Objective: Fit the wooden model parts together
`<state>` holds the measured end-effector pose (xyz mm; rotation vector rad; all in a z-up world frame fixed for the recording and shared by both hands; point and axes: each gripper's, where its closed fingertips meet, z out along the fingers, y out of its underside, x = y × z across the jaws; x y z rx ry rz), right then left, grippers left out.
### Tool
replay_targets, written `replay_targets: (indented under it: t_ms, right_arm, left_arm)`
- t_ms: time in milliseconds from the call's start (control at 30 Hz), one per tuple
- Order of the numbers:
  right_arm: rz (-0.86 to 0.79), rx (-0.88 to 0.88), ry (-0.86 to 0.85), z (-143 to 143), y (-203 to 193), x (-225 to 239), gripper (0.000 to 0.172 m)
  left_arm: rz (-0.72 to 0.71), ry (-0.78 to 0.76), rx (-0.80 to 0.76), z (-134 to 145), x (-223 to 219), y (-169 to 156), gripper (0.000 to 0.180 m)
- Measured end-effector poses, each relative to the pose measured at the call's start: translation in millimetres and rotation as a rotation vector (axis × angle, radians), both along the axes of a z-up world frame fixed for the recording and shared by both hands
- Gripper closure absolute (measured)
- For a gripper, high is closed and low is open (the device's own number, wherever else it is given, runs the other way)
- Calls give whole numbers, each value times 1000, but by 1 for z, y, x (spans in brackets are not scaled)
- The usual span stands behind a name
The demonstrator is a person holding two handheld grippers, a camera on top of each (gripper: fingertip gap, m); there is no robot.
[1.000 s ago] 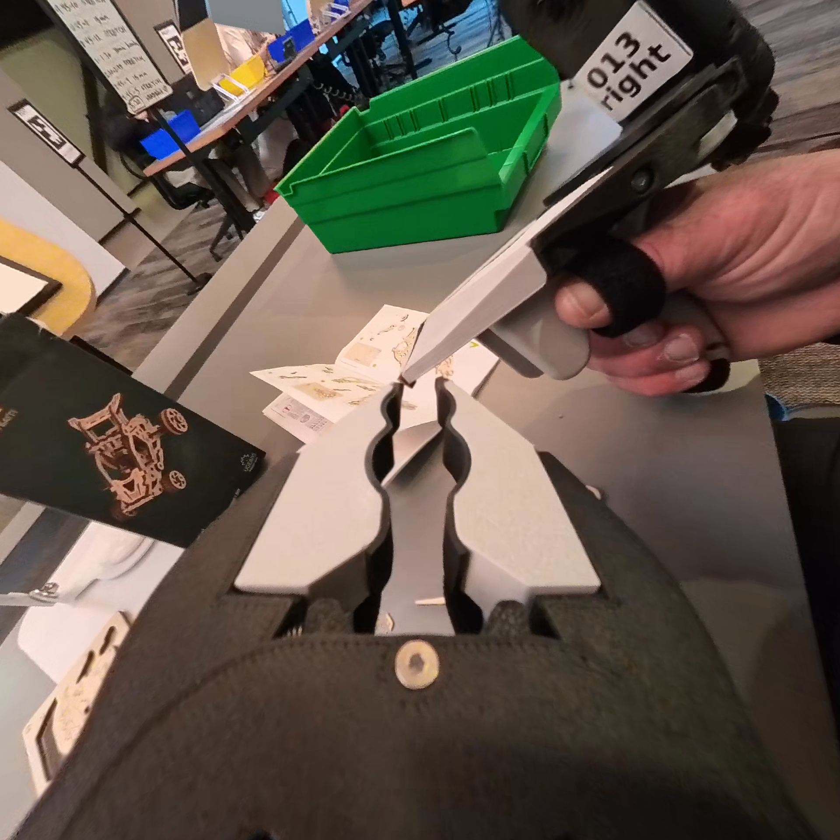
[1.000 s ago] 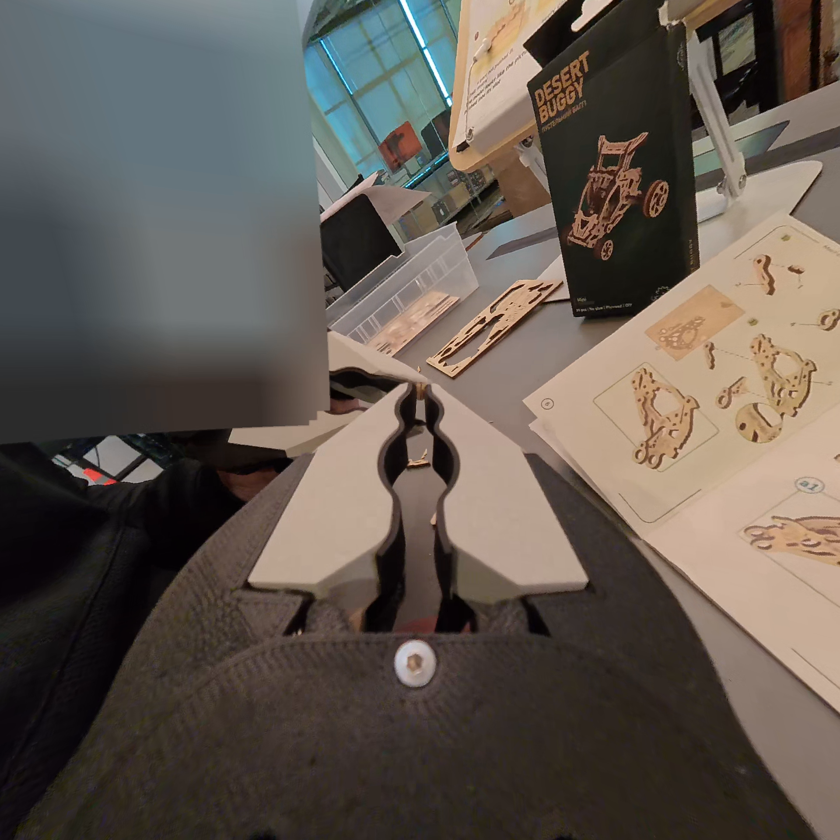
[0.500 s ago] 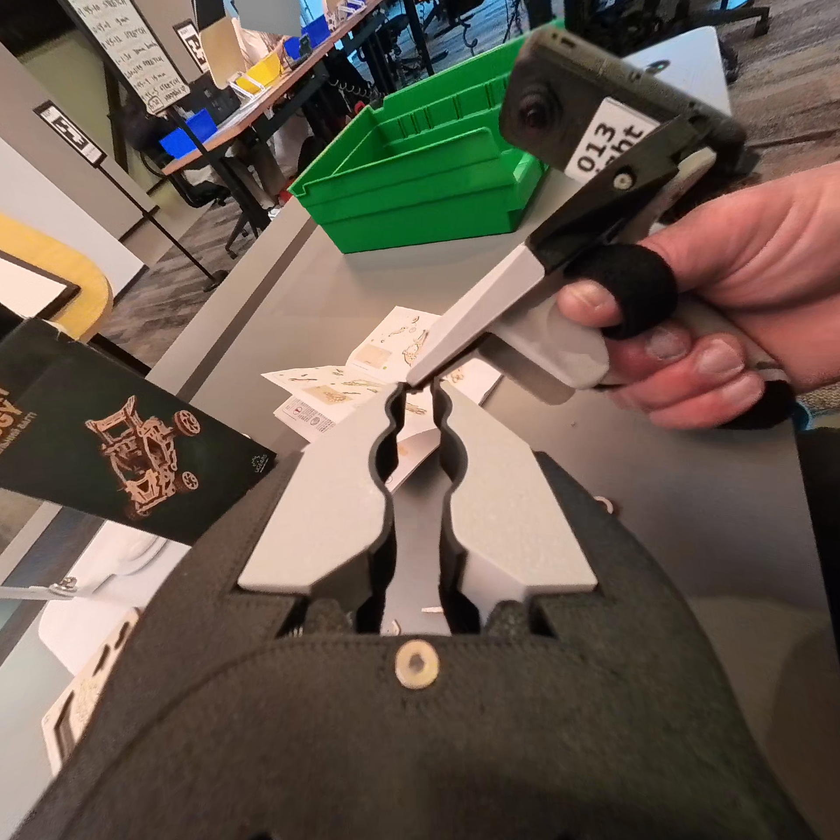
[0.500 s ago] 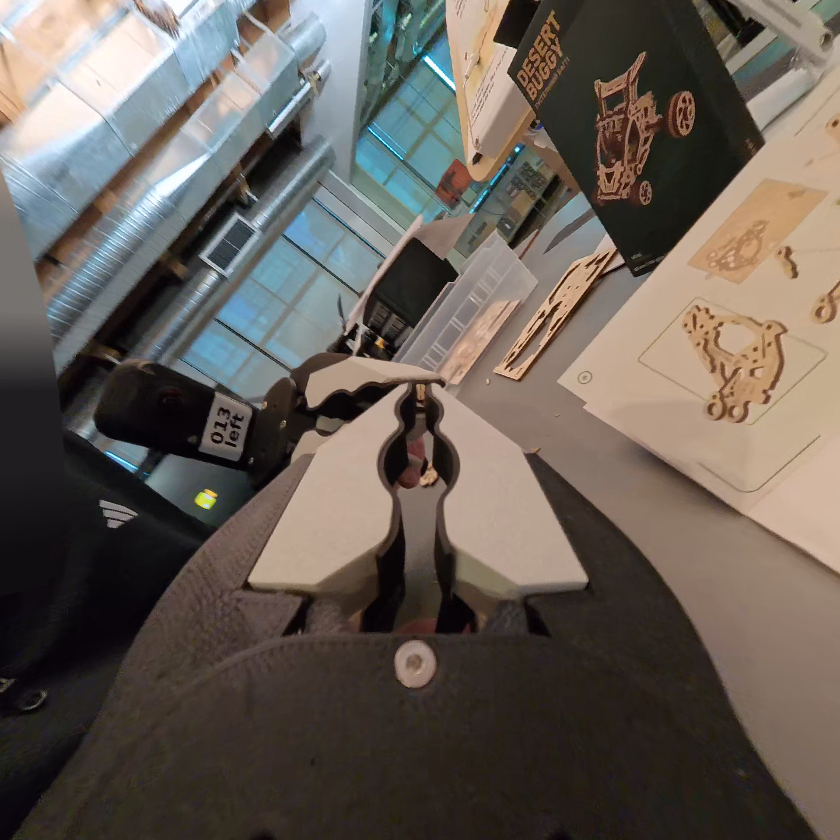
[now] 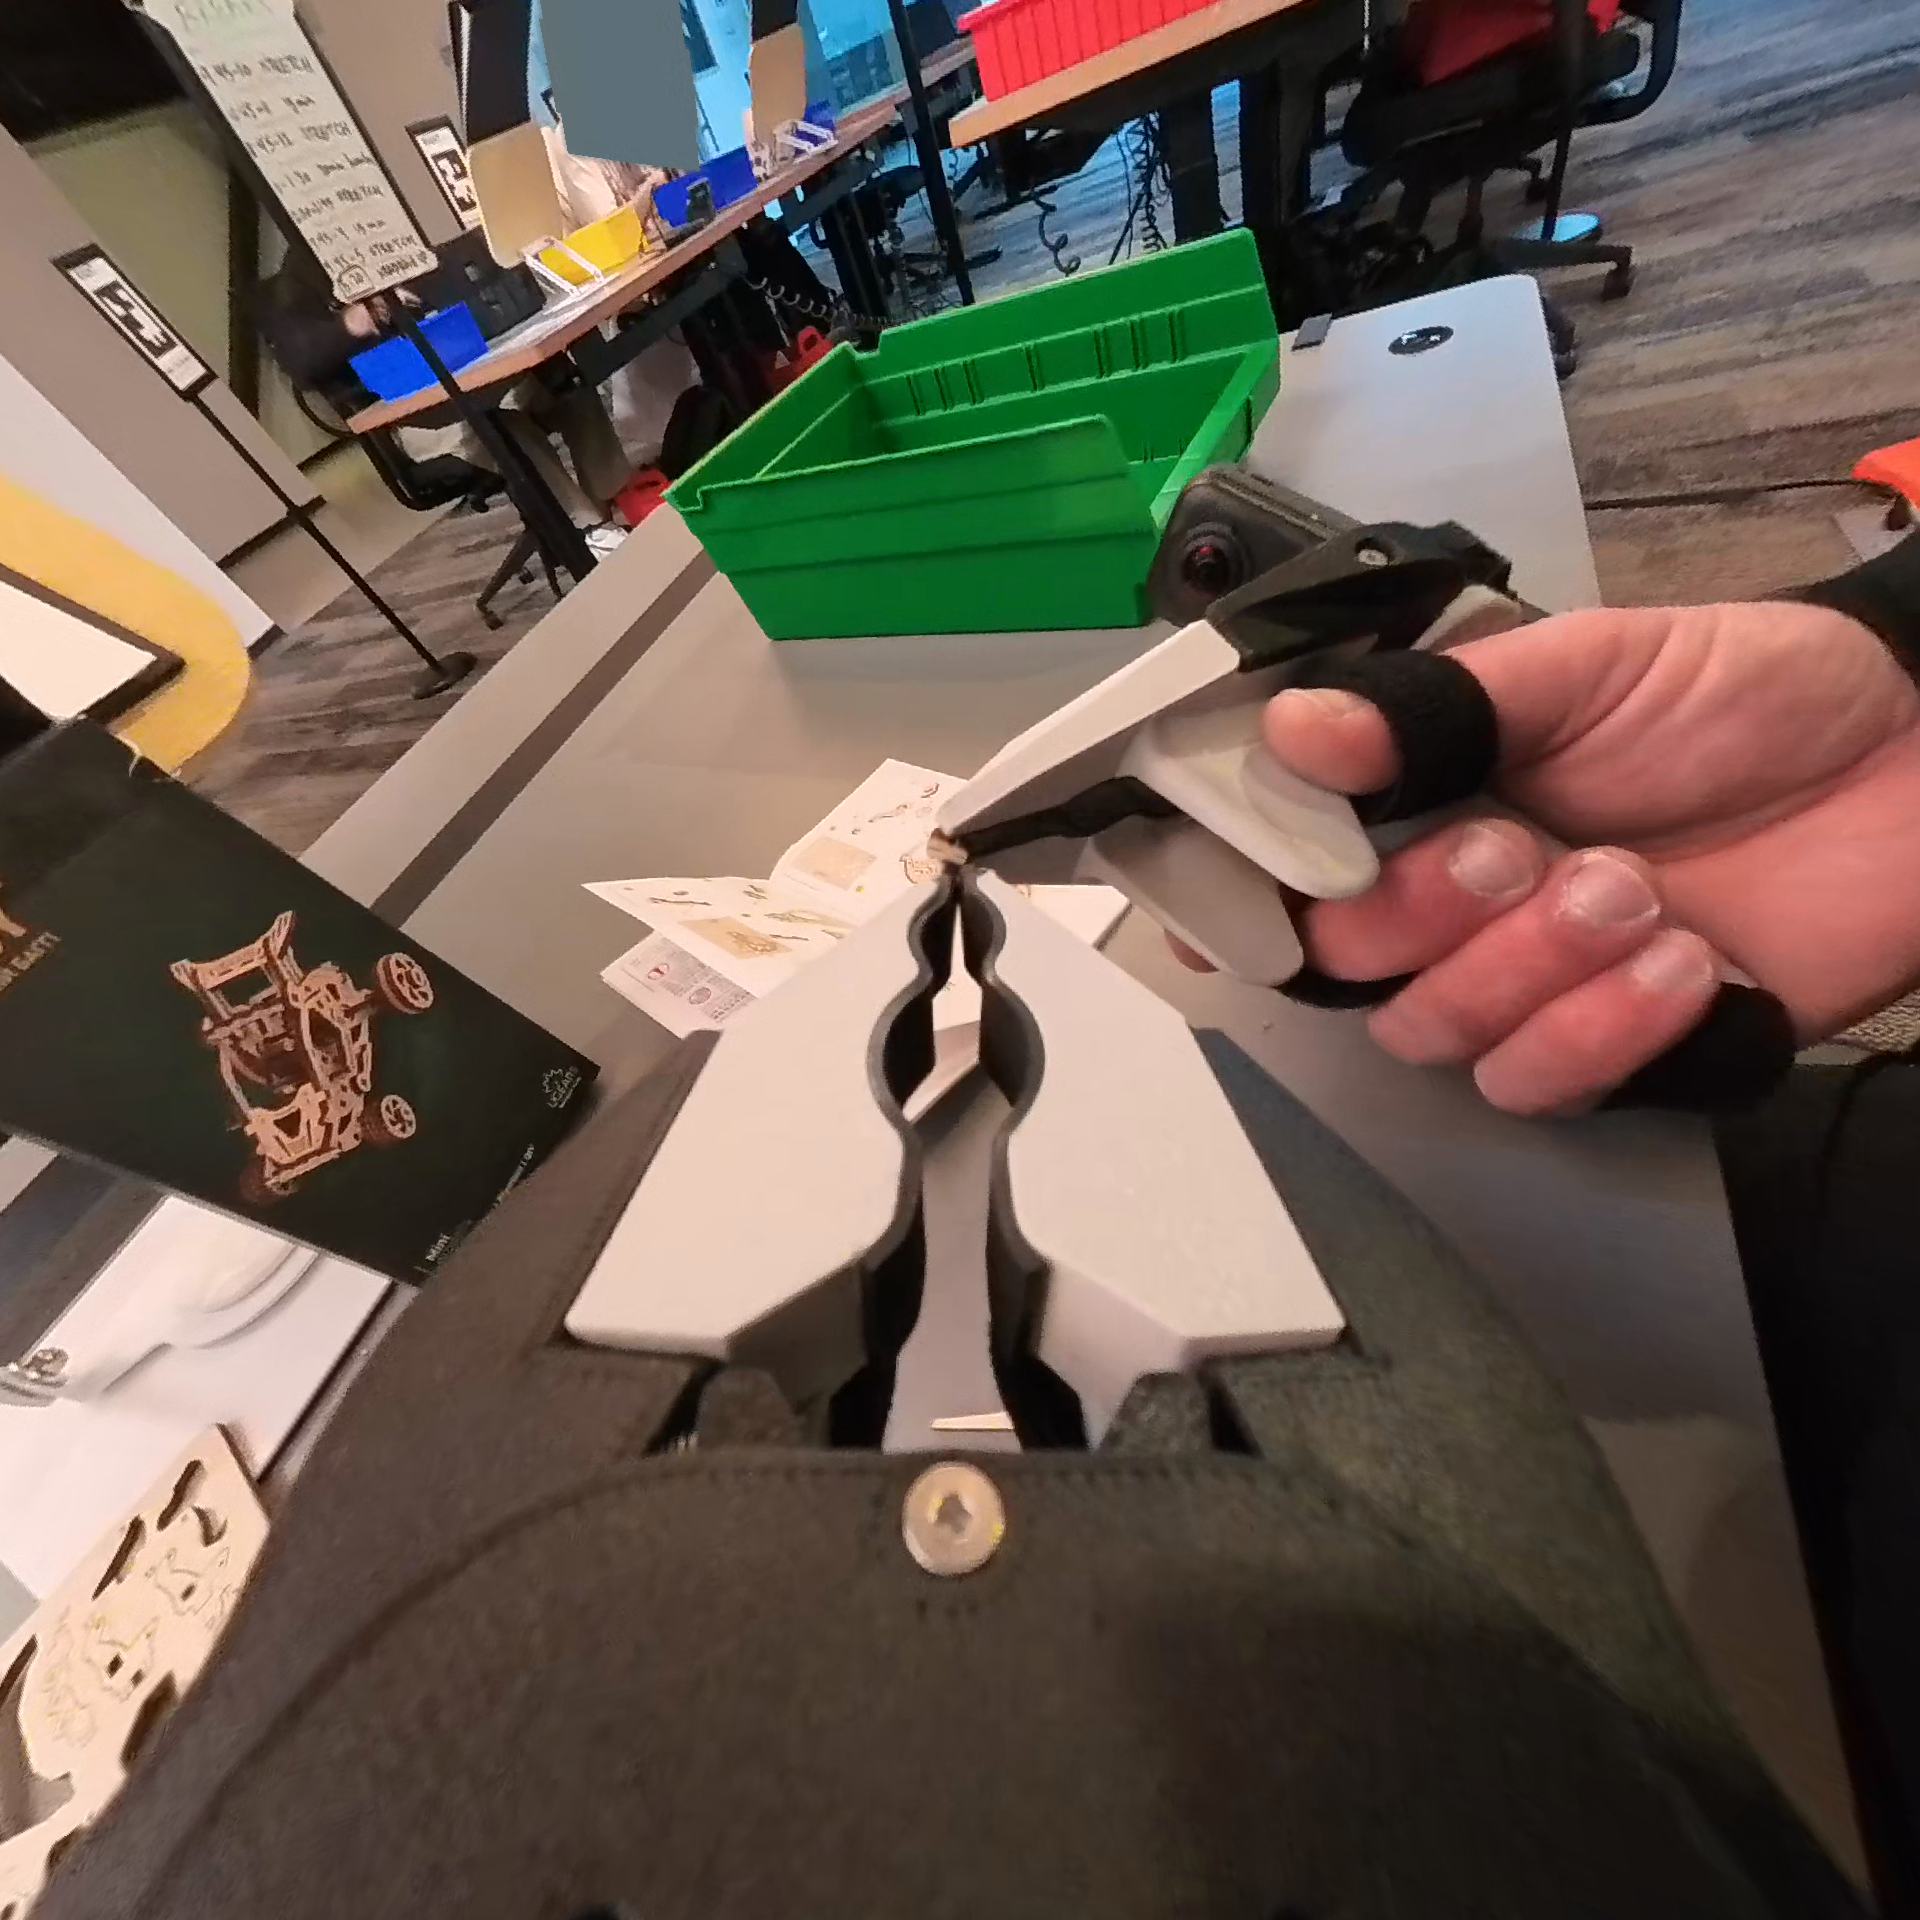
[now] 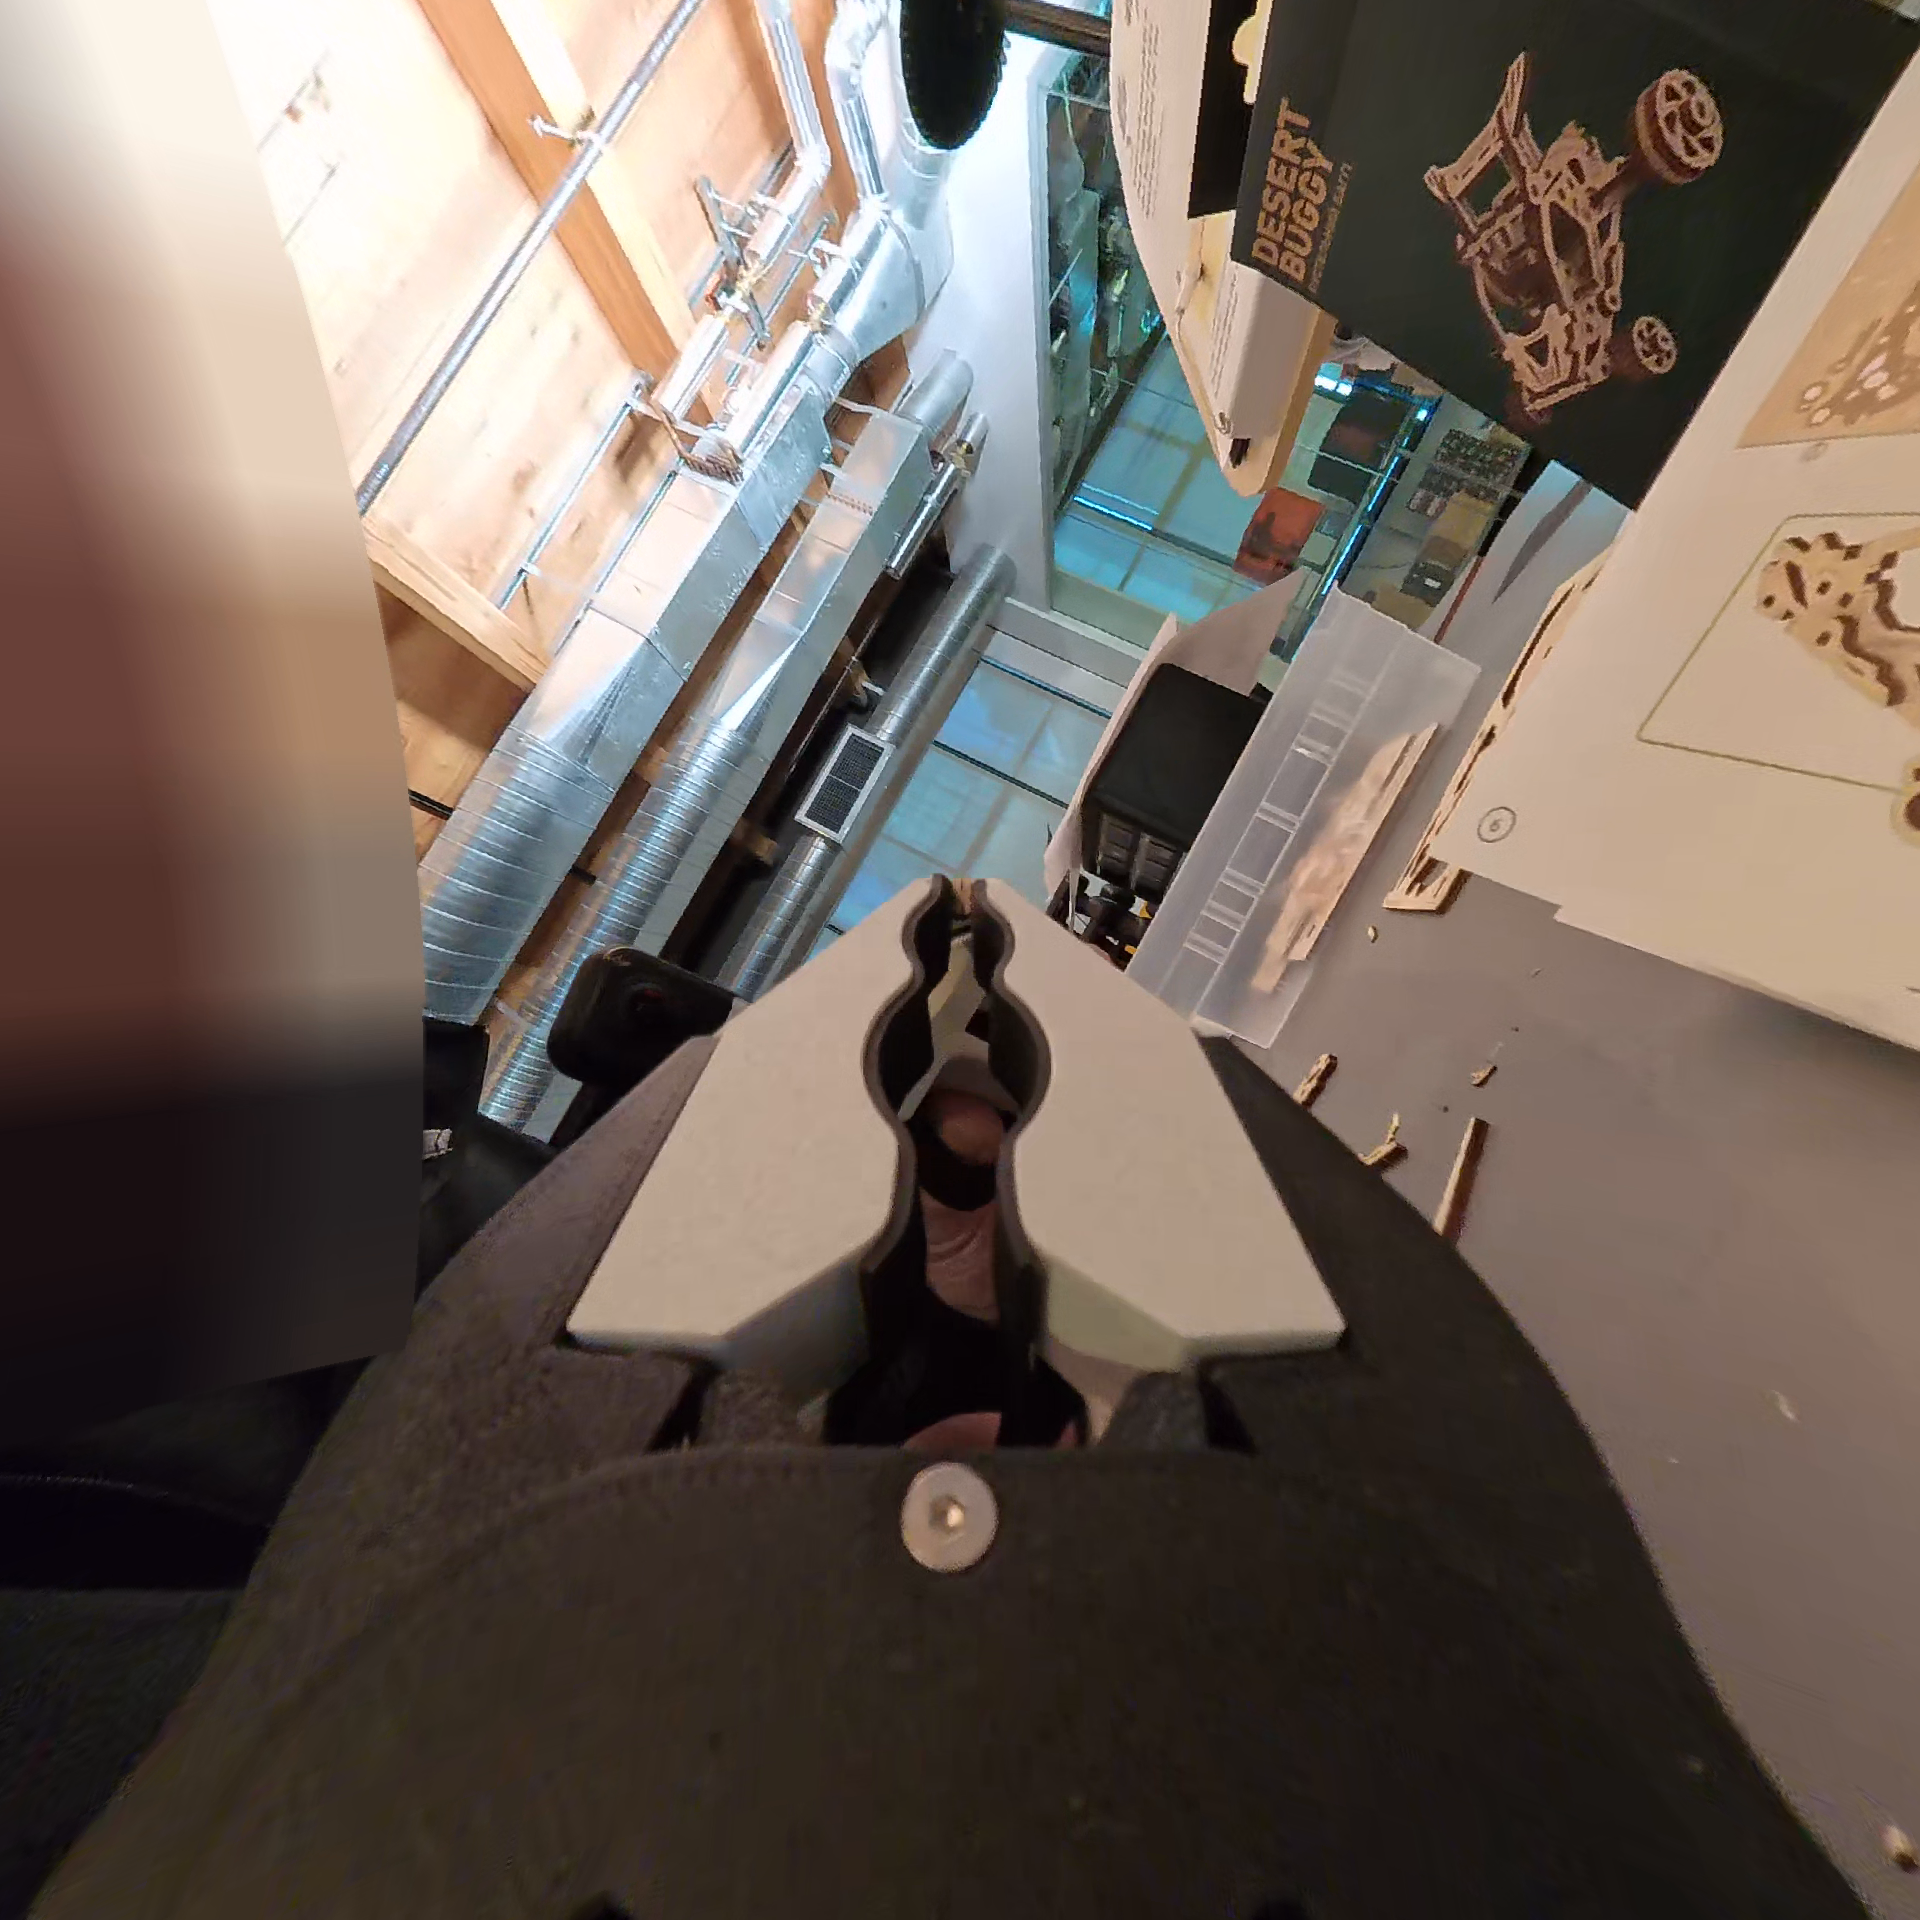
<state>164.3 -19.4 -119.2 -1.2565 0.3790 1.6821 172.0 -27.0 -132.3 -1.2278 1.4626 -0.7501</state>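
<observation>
In the left wrist view my left gripper (image 5: 960,885) has its fingertips closed together, with nothing visible between them. My right gripper (image 5: 948,837) reaches in from the right, held in a person's hand (image 5: 1621,831). It is shut on a small pale wooden part (image 5: 943,849) that pokes out of its tips. That part sits just above and against my left fingertips. In the right wrist view the right gripper (image 6: 964,896) pinches the same wooden part (image 6: 972,891) at its tips. A left finger (image 6: 951,1003) shows through the gap behind them.
A green bin (image 5: 977,499) stands at the table's far end. Instruction sheets (image 5: 790,914) lie below the grippers. The dark model box (image 5: 260,997) stands on the left, with a punched wooden sheet (image 5: 104,1621) beside it. A clear tray (image 6: 1320,821) and wooden scraps (image 6: 1455,1153) are on the table. Left and right tips are no more than a few centimetres apart.
My left jaws have closed from open to shut. The right gripper has tilted and brought its tip with the wooden part down onto the left fingertips.
</observation>
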Motion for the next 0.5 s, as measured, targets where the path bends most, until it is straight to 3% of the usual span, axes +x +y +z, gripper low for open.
replay_targets:
  t_ms: [500]
  right_arm:
    - [22,-18,-24,-4,1,-10,171]
  left_arm:
    - [44,26,120,0,-10,1,176]
